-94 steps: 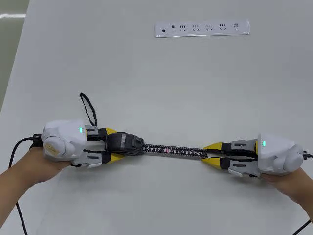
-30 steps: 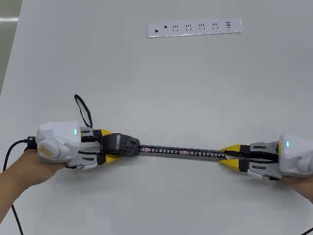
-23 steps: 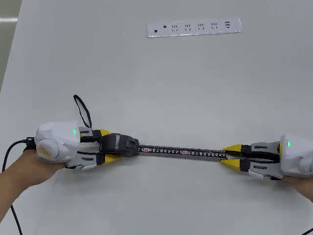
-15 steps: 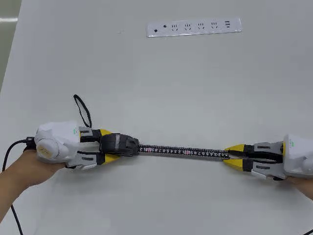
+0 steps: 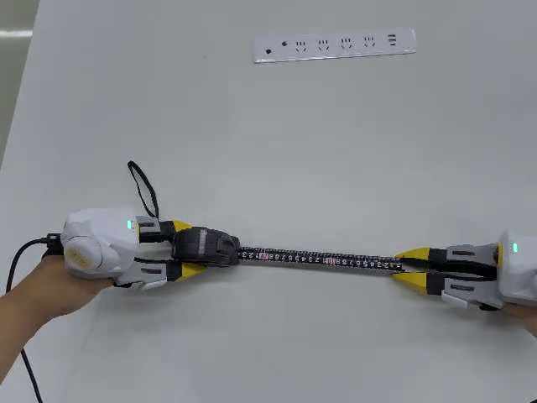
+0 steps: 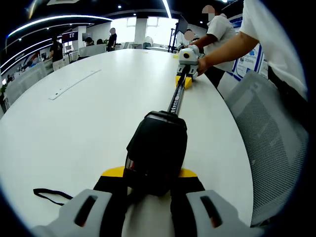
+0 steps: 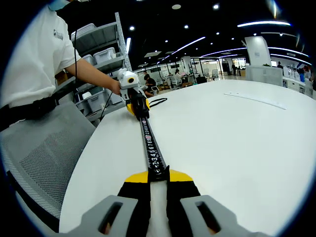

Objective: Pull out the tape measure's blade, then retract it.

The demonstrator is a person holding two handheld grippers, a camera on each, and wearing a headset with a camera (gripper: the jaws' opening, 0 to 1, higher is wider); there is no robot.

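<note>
The black tape measure case (image 5: 205, 247) lies on the white table, and my left gripper (image 5: 191, 249) is shut on it; in the left gripper view the case (image 6: 157, 150) sits between the yellow-padded jaws. Its black blade (image 5: 323, 259) with white numbers stretches out to the right above the table. My right gripper (image 5: 411, 267) is shut on the blade's end. In the right gripper view the blade (image 7: 150, 145) runs from my right gripper (image 7: 158, 175) away to the far case (image 7: 139, 106). The case's black wrist strap (image 5: 143, 186) curls on the table behind it.
A white power strip (image 5: 334, 44) lies at the far side of the table (image 5: 277, 143). A black cable (image 5: 21, 260) trails from the left gripper's rear. A mesh chair (image 6: 276, 143) stands by the table's edge; shelves (image 7: 98, 54) stand beyond.
My right gripper has moved further right with the blade's end, so more blade is out of the case. The left gripper and case have stayed put.
</note>
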